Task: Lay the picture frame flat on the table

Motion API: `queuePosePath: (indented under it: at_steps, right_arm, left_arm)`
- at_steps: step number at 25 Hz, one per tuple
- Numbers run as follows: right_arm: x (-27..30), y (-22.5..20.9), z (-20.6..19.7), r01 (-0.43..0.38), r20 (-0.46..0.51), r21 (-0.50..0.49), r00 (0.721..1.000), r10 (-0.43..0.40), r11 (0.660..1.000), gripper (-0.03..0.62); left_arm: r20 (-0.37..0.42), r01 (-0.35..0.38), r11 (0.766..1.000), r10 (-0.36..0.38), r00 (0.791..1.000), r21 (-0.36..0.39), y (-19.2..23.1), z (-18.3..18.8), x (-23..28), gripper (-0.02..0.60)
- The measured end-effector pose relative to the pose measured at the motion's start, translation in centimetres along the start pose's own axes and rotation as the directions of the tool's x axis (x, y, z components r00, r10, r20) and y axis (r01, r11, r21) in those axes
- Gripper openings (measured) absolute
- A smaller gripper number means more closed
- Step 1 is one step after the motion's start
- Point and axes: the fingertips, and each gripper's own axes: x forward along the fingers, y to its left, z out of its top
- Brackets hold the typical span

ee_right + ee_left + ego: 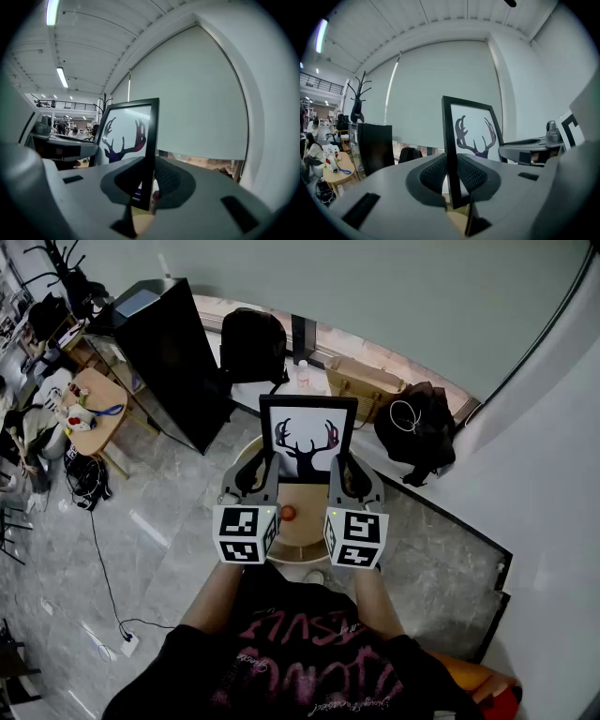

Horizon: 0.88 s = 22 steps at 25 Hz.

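Note:
A black picture frame (307,437) with a deer-antler print stands upright over the small round wooden table (298,526). My left gripper (263,468) is shut on the frame's left edge (451,154), and my right gripper (339,467) is shut on its right edge (151,150). In both gripper views the frame's black bar runs straight up between the dark ribbed pads (474,173). The frame's lower edge sits just above the tabletop; whether it touches is hidden by the jaws. A small red ball (288,513) lies on the table between the two grippers.
A tall black cabinet (173,357) stands to the left, a black backpack (253,343) and a tan bag (361,385) behind the table, a dark bag (417,427) to the right. A low round side table (94,409) with clutter is far left. Cables run across the floor (103,568).

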Motion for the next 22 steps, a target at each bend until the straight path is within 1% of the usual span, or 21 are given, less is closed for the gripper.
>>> queuePosePath:
  at_steps: [9, 22]
  right_arm:
    - [0.5, -0.3, -0.7, -0.001, -0.013, 0.007, 1.000, 0.001, 1.000, 0.080]
    - [0.8, -1.0, -1.0, 0.007, -0.008, 0.005, 1.000, -0.007, 1.000, 0.080]
  left_arm:
    - [-0.015, 0.001, 1.000, 0.000, 1.000, 0.002, -0.1, -0.5, 0.6, 0.072]
    - [-0.015, 0.006, 1.000, -0.006, 1.000, 0.002, -0.4, -0.7, 1.4, 0.072]
